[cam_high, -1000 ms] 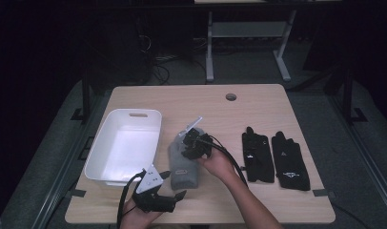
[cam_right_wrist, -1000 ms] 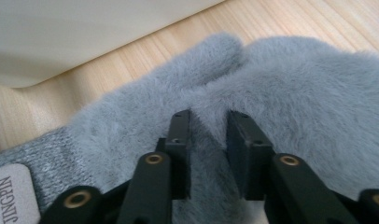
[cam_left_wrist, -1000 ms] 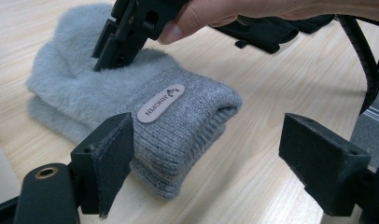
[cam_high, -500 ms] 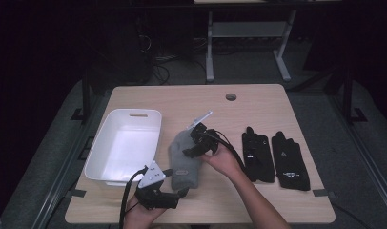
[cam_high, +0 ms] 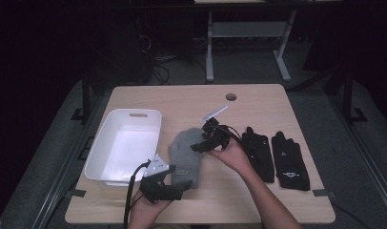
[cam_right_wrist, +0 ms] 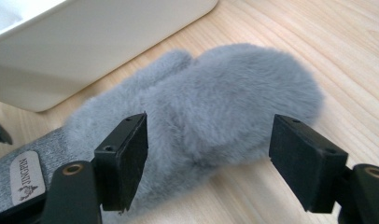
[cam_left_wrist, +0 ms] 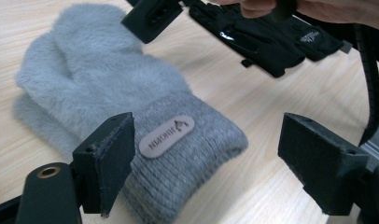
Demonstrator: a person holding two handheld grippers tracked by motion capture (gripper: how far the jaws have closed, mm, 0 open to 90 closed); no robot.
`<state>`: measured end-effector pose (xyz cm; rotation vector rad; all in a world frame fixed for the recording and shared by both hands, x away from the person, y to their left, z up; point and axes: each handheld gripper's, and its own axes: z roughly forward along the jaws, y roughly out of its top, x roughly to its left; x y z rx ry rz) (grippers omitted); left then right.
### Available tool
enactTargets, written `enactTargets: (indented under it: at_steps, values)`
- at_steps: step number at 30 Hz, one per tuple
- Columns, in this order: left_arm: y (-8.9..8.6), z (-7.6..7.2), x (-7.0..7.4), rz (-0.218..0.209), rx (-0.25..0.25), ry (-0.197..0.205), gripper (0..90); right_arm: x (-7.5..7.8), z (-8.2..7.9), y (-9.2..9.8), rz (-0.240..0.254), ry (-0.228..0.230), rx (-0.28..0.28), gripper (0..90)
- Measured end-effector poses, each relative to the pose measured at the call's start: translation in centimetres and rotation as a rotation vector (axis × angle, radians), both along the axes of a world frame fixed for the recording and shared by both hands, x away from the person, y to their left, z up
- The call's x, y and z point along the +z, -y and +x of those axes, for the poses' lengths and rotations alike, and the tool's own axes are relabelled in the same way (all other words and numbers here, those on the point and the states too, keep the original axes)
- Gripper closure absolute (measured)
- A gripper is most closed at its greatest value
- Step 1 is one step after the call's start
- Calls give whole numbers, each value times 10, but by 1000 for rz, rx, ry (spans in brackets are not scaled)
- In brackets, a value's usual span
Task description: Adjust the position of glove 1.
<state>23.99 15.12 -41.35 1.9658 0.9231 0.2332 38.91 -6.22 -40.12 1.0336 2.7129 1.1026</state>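
At the left of the wooden table (cam_high: 182, 98) stands a white plastic bin (cam_high: 125, 145), and it looks empty inside. Just right of the bin, close to its wall, lies a grey fluffy mitten (cam_high: 186, 155) flat on the table. Its knitted cuff (cam_left_wrist: 187, 149) points to the near edge and its furry end points to the far side. On the cuff there is a small oval label (cam_left_wrist: 166, 136).

The left gripper (cam_high: 165, 187) is held low at the near edge, just before the cuff. Its jaws stand wide apart and hold nothing; in the left gripper view the cuff lies between them, a little further on.

The right gripper (cam_high: 206, 138) hangs over the right side of the mitten, near its furry end. Its jaws also stand apart and empty, with the fur seen between them in the right gripper view.

Right of the person's right hand (cam_high: 232, 155), two black gloves (cam_high: 272, 155) lie side by side on the table.
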Motion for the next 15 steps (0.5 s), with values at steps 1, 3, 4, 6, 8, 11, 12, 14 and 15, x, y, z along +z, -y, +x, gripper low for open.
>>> enactTargets:
  at_steps: [1, 3, 4, 6, 8, 11, 12, 14, 15]
  values:
    - [2, 3, 0, 1, 12, -14, 183, 1, 2, 4, 13, -14, -9, 272]
    - [3, 6, 1, 2, 30, -22, 179, 0, 4, 8, 23, -22, -19, 265]
    - [4, 7, 0, -2, 39, -29, 178, 0, 5, 10, 25, -30, -24, 263]
    - [3, 11, -1, -9, 60, -51, 178, -2, 7, 13, 31, -37, -25, 256]
    - [3, 13, -3, -23, 76, -75, 177, -4, 9, 15, 33, -50, -29, 255]
    - [3, 17, -4, -19, 95, -89, 178, -8, 12, 17, 44, -71, -39, 254]
    - [3, 18, -5, -20, 102, -93, 178, -10, 14, 18, 51, -84, -42, 254]
    - [2, 21, -6, -18, 113, -105, 179, -15, 17, 18, 55, -101, -48, 254]
    - [2, 22, -7, -19, 118, -110, 188, -17, 18, 18, 54, -116, -57, 254]
